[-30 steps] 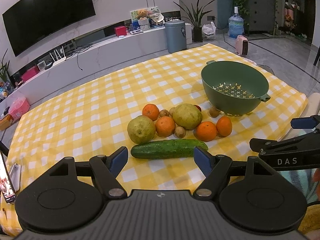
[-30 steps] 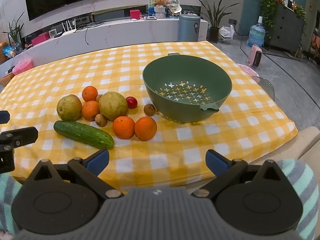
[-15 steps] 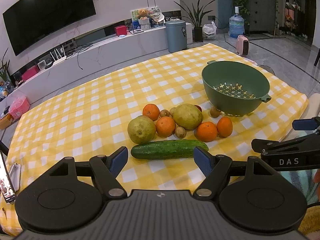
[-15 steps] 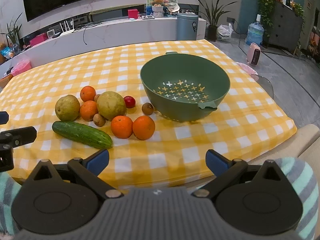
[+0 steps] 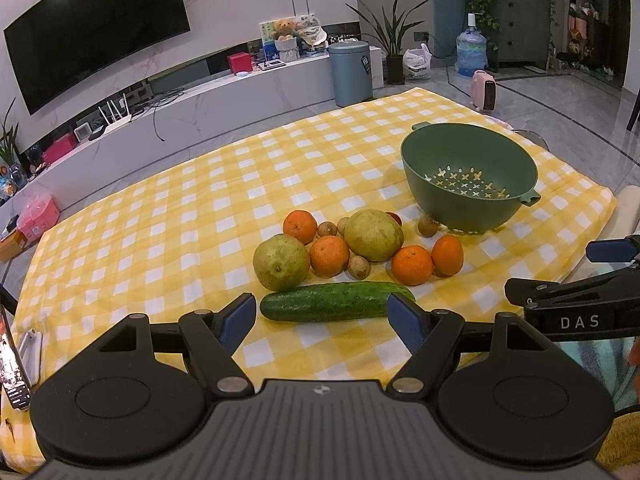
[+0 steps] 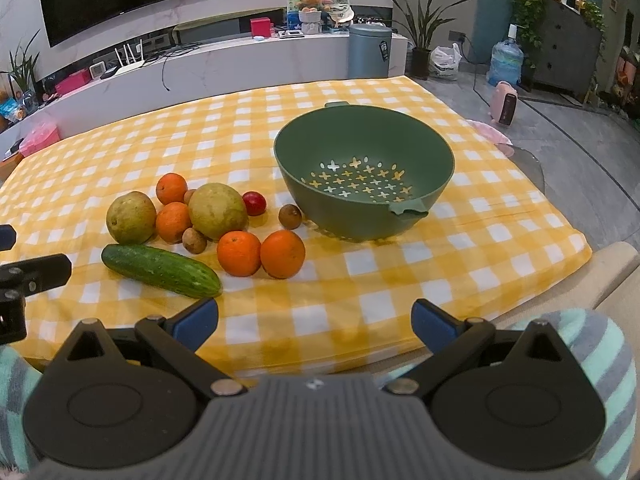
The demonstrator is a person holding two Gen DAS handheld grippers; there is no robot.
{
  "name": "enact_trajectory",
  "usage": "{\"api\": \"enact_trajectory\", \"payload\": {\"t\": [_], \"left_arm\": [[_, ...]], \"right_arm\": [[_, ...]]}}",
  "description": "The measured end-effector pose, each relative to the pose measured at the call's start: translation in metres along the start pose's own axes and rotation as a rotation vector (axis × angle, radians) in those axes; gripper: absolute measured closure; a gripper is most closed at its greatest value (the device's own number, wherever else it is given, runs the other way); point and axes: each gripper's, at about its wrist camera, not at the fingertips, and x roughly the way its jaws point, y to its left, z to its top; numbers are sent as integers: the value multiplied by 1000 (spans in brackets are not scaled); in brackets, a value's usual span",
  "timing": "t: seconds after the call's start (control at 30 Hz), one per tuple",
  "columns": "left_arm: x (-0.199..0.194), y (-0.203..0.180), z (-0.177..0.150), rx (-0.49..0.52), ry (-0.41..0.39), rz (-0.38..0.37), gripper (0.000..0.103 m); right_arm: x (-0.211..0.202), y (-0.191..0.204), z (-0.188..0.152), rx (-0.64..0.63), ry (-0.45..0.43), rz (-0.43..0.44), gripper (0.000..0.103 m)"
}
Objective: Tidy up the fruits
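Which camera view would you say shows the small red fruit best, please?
The right wrist view: the small red fruit sits fully exposed beside the large pear. In the left wrist view, only a sliver peeks out behind that pear.

Left gripper [image 5: 322, 317] jaws spread wide, holding nothing, level and pointing forward. Right gripper [image 6: 315, 322] same: jaws wide apart, nothing between them, alongside the left.

Matt green plastic colander [image 6: 420, 160], soft checked cloth [image 6: 440, 272] (slightly creased), bumpy glossy cucumber [image 6: 160, 270]
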Motion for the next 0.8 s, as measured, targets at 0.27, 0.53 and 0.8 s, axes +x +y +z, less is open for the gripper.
{"api": "enact_trajectory", "payload": {"t": [0.27,0.53,0.8], "left_arm": [[0,0,1,3,2,-1,15],[-1,3,3,13,7,-10,15],[-1,3,4,8,-4,-14,16]], "right_arm": [[0,0,0,0,-1,-4,4],[0,-1,1,4,1,-5,4],[2,-2,2,5,9,-3,4]]}}
